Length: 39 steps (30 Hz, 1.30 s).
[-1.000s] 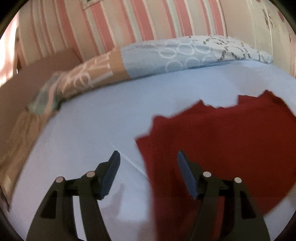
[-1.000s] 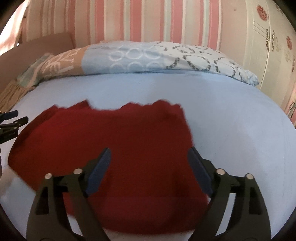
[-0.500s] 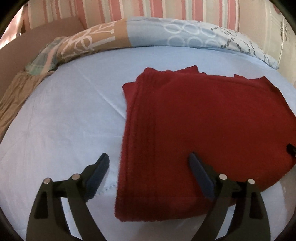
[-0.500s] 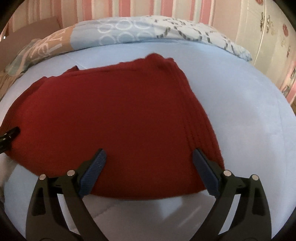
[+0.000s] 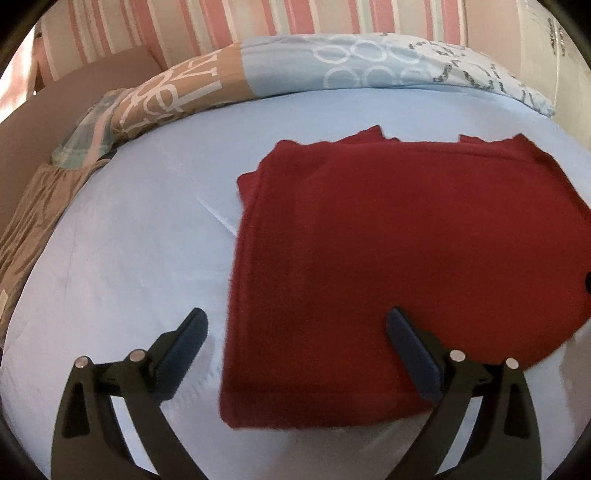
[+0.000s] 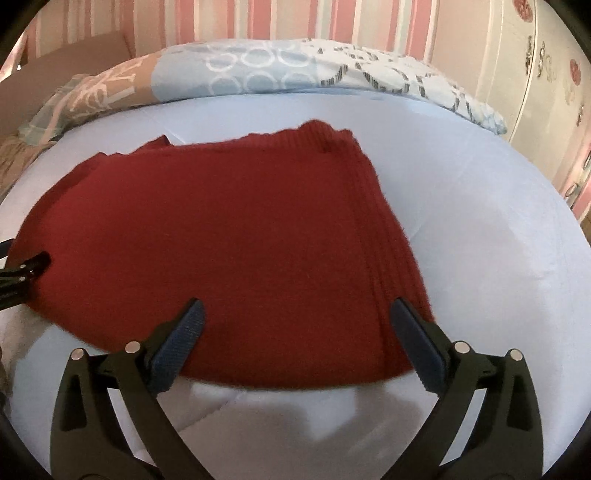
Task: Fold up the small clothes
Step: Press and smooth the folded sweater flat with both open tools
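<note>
In the left wrist view, the left gripper (image 5: 295,339) stood with its jaws spread wide and nothing between them, poised over the near left corner of the red garment (image 5: 388,258). A second before, this view had shown the cloth blurred and ragged in outline, with the jaws set closer together; half a second before, it already lay flat, and it had scarcely altered since. The judgement was that a fold had just been laid down and released, and that the next fold was yet to be taken up. The garment lay as a rough rectangle in the middle of the bed (image 5: 129,240), towards its right side, well short of the patterned pillow (image 5: 332,66) along the far edge. Its knit looked thick and fuzzy, with uneven tabs of a lower layer showing at the far edge (evidence of stacked layers). In the right wrist view, the right gripper (image 6: 295,332) was likewise fully parted and empty, over the near edge of the garment by its right corner. Ribbing ran along the right-hand border. The pale blue cover appeared smooth and softly quilted, with stitched seams. A striped wall (image 6: 295,22) stood behind, and a white wardrobe (image 6: 535,92) to the right.
</note>
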Tool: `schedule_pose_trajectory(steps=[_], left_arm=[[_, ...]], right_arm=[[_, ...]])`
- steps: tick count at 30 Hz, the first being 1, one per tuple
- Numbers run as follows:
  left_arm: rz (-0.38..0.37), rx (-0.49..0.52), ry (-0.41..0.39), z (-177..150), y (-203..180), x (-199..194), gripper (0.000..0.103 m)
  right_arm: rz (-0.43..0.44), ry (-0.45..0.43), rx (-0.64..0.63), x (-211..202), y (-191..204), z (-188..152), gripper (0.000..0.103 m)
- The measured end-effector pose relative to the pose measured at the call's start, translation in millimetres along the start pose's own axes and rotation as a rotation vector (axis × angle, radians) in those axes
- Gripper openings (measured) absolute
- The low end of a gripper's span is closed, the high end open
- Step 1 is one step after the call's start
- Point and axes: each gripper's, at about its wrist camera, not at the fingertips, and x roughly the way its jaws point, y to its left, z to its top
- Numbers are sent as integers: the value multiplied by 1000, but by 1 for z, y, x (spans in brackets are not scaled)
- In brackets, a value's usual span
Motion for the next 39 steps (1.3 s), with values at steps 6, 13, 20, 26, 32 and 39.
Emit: schedule_pose_trajectory(steps=[6,13,20,26,32,39], left_arm=[[-9,64,-15,-1,-26,-24,99],[-80,100,-34,-3,-47,-41,99],[-95,99,-45,0,-54,-45,99],[-144,3,-24,3,-43,-42,99],[-168,-47,-9,9,-38,-42,99],[-154,-50,-7,10,-34,-42,99]], right_arm=[[8,10,114,-17,-24,-10,100],[55,84,285,-13,-55,-27,100],[77,122,336,-7,-65,-33,100],[104,142,341,1,-63,-35,100],[106,159,312,13,-59,-28,100],[147,192,304,26,-53,-13,100]])
